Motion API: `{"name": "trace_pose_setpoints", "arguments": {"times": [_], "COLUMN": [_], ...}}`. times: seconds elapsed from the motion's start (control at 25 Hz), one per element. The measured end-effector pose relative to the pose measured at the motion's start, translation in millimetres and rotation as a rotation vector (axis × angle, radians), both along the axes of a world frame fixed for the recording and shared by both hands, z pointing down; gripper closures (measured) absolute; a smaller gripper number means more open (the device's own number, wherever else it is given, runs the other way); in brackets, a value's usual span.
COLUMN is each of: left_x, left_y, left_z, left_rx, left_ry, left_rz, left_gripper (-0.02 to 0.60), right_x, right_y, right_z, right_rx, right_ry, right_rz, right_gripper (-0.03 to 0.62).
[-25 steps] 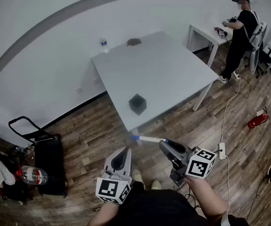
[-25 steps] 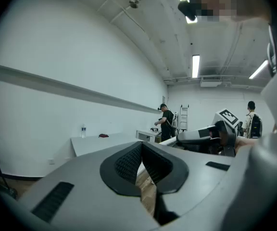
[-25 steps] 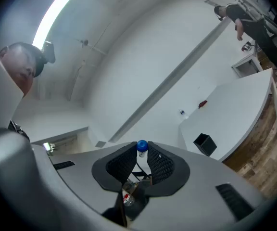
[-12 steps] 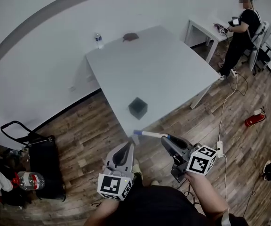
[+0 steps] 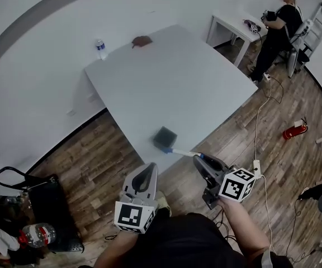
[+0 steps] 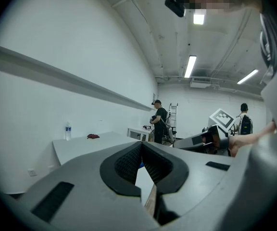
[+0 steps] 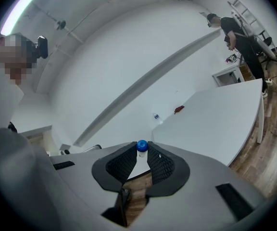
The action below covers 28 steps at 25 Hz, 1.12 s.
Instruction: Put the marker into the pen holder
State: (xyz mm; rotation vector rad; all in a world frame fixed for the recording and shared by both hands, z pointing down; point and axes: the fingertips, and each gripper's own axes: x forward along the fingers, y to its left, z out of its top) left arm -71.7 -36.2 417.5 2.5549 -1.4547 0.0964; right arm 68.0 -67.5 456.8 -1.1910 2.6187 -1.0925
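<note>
Both tools are closed: my right tool point(image 5: 199, 158) clamps the blue-capped marker point(image 5: 183, 152), cap just beside the pen holder point(image 5: 165, 138) at the tabletop point(image 5: 172, 77) edge. My left tool point(image 5: 149, 170) holds nothing.

The marker point(image 5: 182, 152) has neared the pen holder point(image 5: 165, 138); its tip now just beside it

The left gripper point(image 5: 148, 170) is held low at the lower centre of the frame, jaws brought together with nothing between them. The right gripper point(image 5: 199, 159) is held just to its right, jaws clamped on the marker point(image 5: 183, 152), tips pointed up-frame.
</note>
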Motion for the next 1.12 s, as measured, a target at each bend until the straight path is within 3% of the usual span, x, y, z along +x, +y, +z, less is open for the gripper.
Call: {"name": "trace_pose_setpoints", "arguments": {"times": [0.28,0.52,0.72,1.12], "left_x": [-20.5,-26.4,-32.1,-40.5], "left_y": [-29.5,-39.5,-49.4,-76.8], "left_z": [13.3,25.2,33.3,44.1], "left_rx": [-0.019,-0.048,-0.068,-0.124], "left_ry": [0.007,0.018,0.007,-0.003], "left_rz": [0.05,0.058,0.037,-0.043], "left_gripper": [0.575,0.575,0.575,0.575], "right_x": [-11.5,-19.7,-26.9,-59.0], "right_y": [-30.5,-47.4,-69.1,-97.8], "right_z": [30.3,59.0,91.0,153.8], "right_rx": [-0.035,-0.056,-0.06,-0.092], "right_ry": [0.117,0.235,0.361,0.522], "right_rz": [0.068,0.063,0.022,-0.163], "right_gripper": [0.522,0.522,0.522,0.522]}}
